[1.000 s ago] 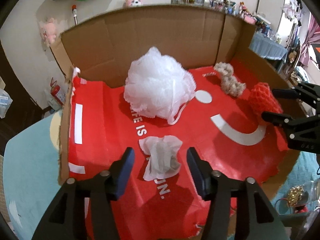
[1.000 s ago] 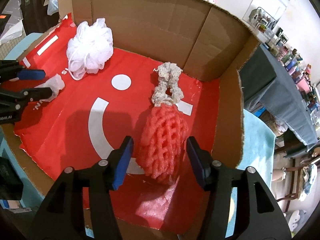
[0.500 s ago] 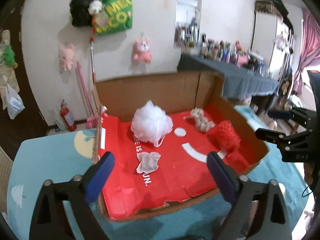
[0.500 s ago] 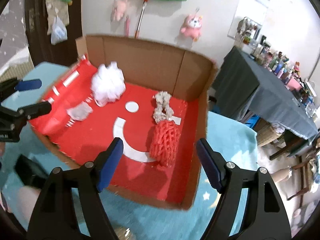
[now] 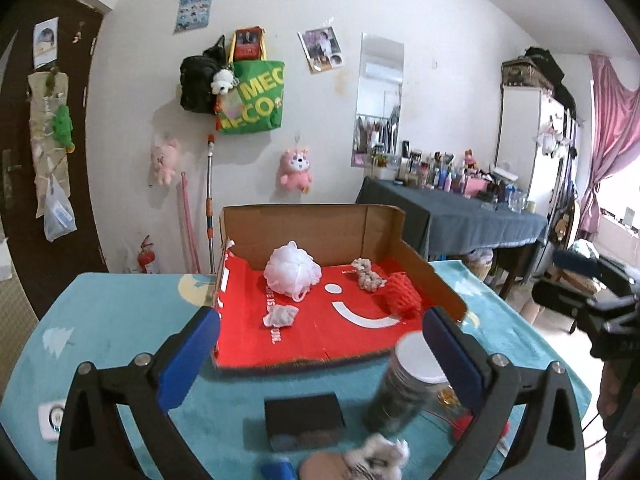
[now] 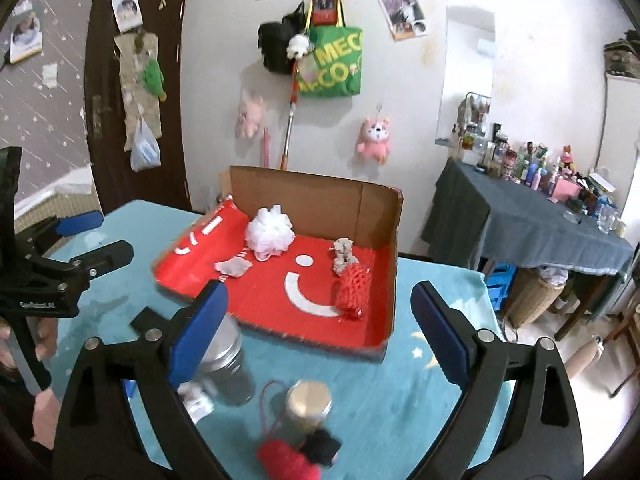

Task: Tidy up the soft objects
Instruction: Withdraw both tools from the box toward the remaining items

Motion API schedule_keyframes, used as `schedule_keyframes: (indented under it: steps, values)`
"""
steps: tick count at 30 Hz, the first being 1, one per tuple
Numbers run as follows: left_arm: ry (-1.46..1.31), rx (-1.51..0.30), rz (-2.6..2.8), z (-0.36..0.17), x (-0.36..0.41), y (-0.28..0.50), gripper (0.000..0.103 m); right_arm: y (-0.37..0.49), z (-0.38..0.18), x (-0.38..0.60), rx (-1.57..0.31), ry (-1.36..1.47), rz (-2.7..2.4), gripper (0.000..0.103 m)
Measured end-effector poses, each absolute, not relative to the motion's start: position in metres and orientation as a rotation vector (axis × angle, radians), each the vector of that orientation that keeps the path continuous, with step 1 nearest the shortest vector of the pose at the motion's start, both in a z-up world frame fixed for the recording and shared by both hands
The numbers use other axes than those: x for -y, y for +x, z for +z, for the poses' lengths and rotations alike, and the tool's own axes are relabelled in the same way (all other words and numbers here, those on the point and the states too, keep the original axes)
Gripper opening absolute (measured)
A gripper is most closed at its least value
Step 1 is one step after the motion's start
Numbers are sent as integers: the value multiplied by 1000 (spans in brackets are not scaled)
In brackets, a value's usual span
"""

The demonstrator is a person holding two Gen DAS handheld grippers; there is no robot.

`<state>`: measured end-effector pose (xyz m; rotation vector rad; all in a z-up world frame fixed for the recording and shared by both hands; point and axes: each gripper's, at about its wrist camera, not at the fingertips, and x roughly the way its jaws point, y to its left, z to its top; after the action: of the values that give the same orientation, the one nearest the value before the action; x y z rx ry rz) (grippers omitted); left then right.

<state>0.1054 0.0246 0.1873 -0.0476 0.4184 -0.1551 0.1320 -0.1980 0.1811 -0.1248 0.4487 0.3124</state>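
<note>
A shallow cardboard box (image 5: 308, 226) with a red liner stands on the teal table; it also shows in the right wrist view (image 6: 316, 200). In it lie a white mesh puff (image 5: 292, 272) (image 6: 269, 232), a crumpled white tissue (image 5: 281, 315) (image 6: 233, 267), a beige scrunchie (image 5: 367, 276) (image 6: 343, 255) and a red foam net (image 5: 402, 294) (image 6: 354, 290). My left gripper (image 5: 320, 354) is open and empty, high above the table in front of the box. My right gripper (image 6: 318, 334) is open and empty, also pulled back. Each gripper shows at the other view's edge.
Near the table's front edge stand a clear jar with a white lid (image 5: 404, 388) (image 6: 228, 364), a gold-lidded jar (image 6: 309, 410), a black box (image 5: 304, 424), a small white plush (image 5: 378, 456) and a red and black soft item (image 6: 298, 454). A cluttered grey-clothed table (image 5: 452, 216) stands behind right.
Both grippers have pulled up and back from inside the box and opened wider. The whole box, the table front and the room are in view now. The soft items stayed put.
</note>
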Motion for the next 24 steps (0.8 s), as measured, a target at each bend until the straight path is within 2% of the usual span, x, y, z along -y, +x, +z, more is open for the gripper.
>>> schedule_keyframes:
  steps: [10,24]
  values:
    - [-38,-394,-127,153,-11,51,103,63,138,202,-397,-86,241,95]
    - [-13,-516,-131,92,3,38,103,54,68,202,-502,-64,204,95]
